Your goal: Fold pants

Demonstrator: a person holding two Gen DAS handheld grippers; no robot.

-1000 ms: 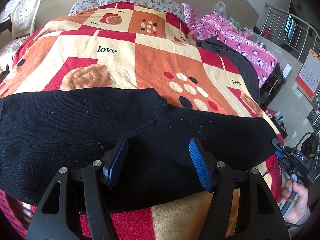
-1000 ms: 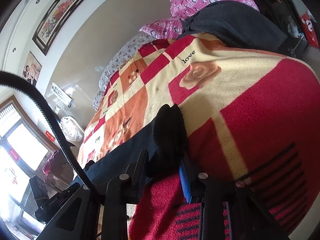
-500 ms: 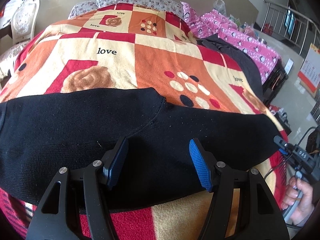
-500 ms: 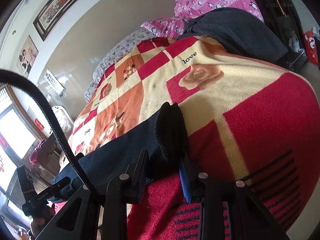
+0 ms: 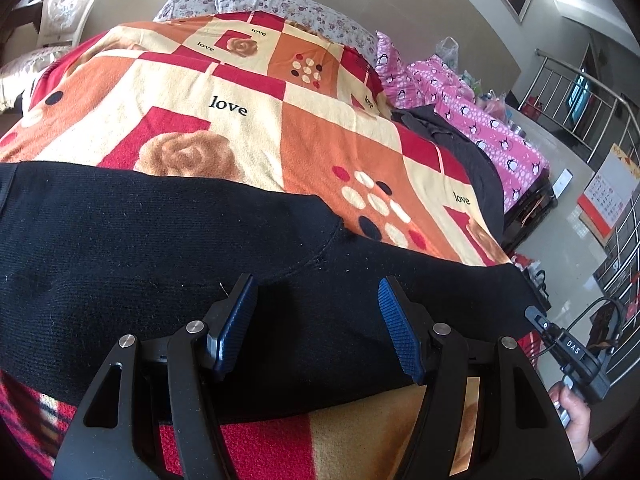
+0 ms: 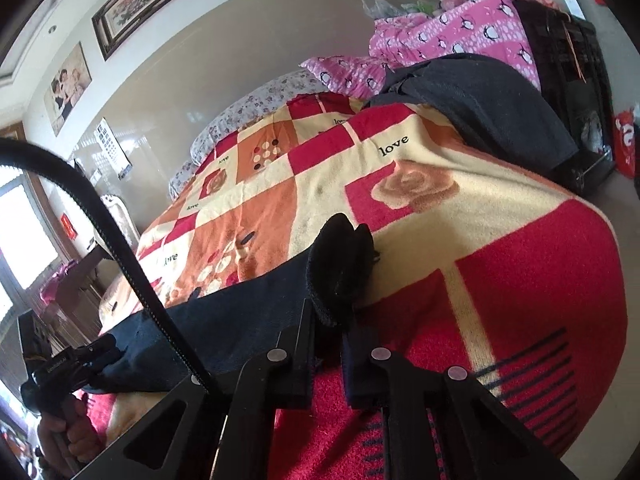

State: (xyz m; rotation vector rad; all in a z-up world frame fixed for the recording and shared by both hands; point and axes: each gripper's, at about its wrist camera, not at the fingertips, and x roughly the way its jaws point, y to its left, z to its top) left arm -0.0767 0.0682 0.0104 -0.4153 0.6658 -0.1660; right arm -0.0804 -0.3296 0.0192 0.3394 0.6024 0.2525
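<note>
Black pants lie stretched across the near part of a patterned blanket on a bed. My left gripper hovers open over their middle, close to the crotch seam, blue pads apart and nothing pinched between them. In the right wrist view the pants run off to the left, and their near end stands bunched up. My right gripper is closing on that bunched end, with the black cloth squeezed between its narrow jaws. A hand holds each gripper's handle at the frame edges.
A dark grey garment and pink penguin bedding lie at the bed's far right. Floral pillows line the head end. A white chair stands far left; a metal railing and open floor are to the right.
The right jaws have drawn much closer together on the bunched pants end, and that view has rolled and lifted a little. The left gripper stays open and has shifted slightly.
</note>
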